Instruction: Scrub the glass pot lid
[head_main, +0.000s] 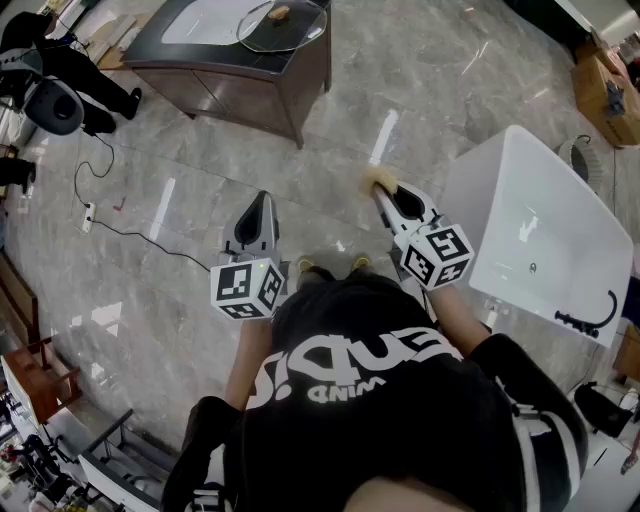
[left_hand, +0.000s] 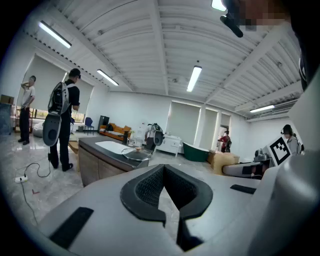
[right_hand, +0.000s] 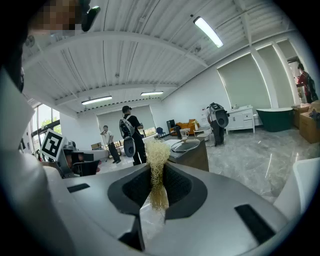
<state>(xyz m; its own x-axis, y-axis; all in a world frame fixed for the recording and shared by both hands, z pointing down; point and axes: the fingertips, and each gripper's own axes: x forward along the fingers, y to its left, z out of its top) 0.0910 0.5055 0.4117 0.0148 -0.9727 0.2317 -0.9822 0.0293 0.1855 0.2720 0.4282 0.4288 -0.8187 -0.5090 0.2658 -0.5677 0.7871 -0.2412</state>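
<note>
Cable trails across the marble floor at far left. Glass pot lid lies on the dark vanity cabinet at top centre, well apart from both tools, with open floor between. Left gripper is closed with nothing in it. Right gripper pinches a straw-coloured fibre scrubber. White bathtub stands at right.

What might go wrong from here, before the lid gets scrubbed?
1. The scrubber is pinched narrowly in the right gripper, a tuft sticking out past the tips; scrubbing pressure might pull it free.
2. The glass lid lies near the edge of the counter, and the left gripper is shut and empty, so an unsteadied lid could slide off.
3. A cable trails over the floor left of the path; a trip hazard.
</note>
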